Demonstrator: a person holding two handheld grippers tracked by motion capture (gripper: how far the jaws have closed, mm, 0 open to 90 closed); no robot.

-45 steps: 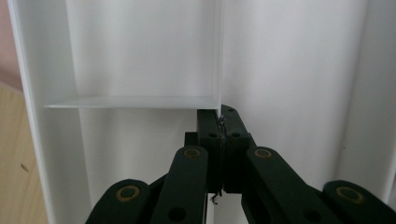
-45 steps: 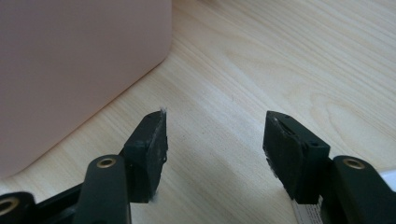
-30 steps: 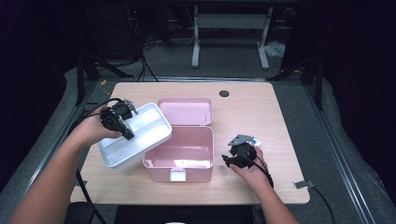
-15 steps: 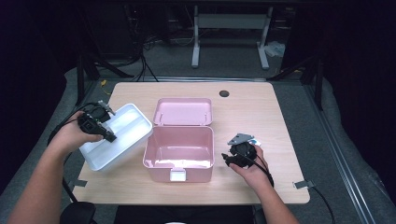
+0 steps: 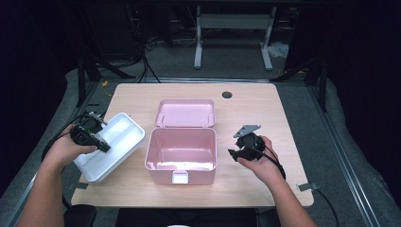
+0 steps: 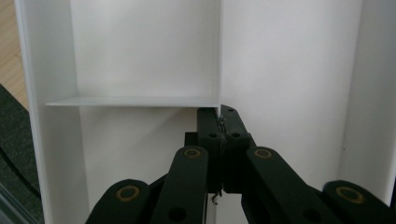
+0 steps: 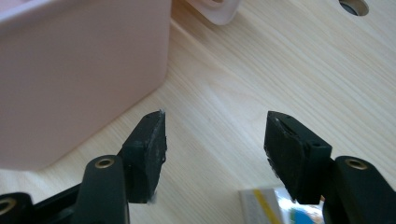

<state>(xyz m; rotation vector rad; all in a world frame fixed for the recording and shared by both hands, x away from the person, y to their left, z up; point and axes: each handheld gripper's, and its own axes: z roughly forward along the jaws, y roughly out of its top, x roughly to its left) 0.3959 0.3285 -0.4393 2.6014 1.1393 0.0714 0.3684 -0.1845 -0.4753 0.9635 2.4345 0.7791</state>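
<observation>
The white divided tray (image 5: 111, 146) sits at the table's (image 5: 283, 118) left edge, its long axis diagonal, left of the open pink box (image 5: 182, 149). My left gripper (image 5: 101, 146) pinches its centre divider (image 6: 219, 56); my right gripper (image 5: 231, 153) hovers spread beside the box, empty.

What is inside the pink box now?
The pink box stands open and looks empty; its bare pink floor shows. The strip behind its near wall is hidden.
</observation>
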